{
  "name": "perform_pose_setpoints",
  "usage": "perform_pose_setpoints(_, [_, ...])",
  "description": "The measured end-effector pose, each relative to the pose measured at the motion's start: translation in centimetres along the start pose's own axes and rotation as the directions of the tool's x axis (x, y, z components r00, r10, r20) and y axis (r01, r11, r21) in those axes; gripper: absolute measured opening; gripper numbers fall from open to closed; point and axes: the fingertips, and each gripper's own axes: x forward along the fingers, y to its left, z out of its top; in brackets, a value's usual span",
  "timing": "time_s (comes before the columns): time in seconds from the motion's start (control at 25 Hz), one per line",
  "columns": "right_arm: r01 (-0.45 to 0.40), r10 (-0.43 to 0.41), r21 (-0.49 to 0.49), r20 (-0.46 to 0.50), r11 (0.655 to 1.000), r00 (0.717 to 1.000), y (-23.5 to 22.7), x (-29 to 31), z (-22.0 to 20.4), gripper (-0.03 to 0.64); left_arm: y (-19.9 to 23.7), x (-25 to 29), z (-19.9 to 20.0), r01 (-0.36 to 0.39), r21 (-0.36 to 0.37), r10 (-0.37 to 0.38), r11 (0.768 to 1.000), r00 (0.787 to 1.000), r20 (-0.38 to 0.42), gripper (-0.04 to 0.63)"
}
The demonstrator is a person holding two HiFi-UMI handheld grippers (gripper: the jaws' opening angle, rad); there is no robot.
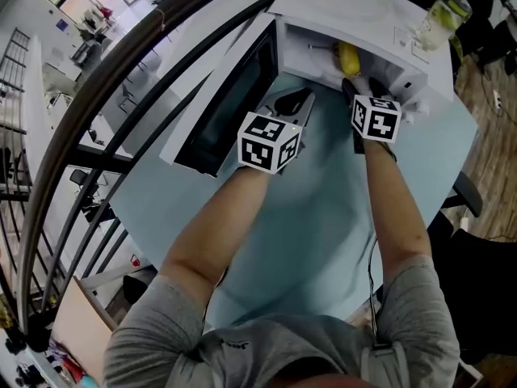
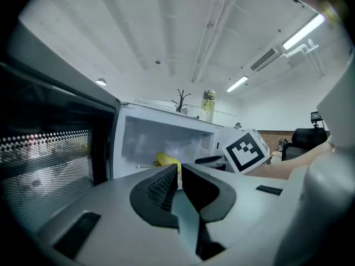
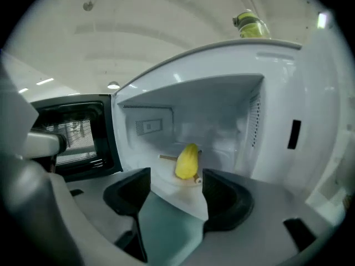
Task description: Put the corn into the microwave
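My right tongs are spread and hold nothing, at the mouth of the microwave. The corn lies on the floor inside it, just past them. My left tongs are pressed almost together, nothing between them, beside the open door, over the blue bench.

We see a yellow corn cob and a white box microwave, its door black-framed with a dotted mesh window. The round tabletop is pale blue-green. The left gripper and right gripper have light grey bodies, black jaws and marker cubes patterned in black-and-white squares. The shirt sleeves are grey.
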Motion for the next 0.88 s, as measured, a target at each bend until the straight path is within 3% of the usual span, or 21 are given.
perform_pose_setpoints(0.28, [-0.024, 0.024, 0.026, 0.001, 0.999, 1.0, 0.4, -4.5, -1.1, 0.244, -1.2, -3.7, 1.2, -0.002, -0.022, 0.002, 1.0, 1.0, 0.001, 0.04])
perform_pose_setpoints(0.88, [-0.105, 0.103, 0.045, 0.037, 0.993, 0.994, 3.8, -14.0, -1.3, 0.052, -4.0, -12.1, 1.8, -0.03, -0.056, 0.028, 0.998, 0.999, -0.02, 0.04])
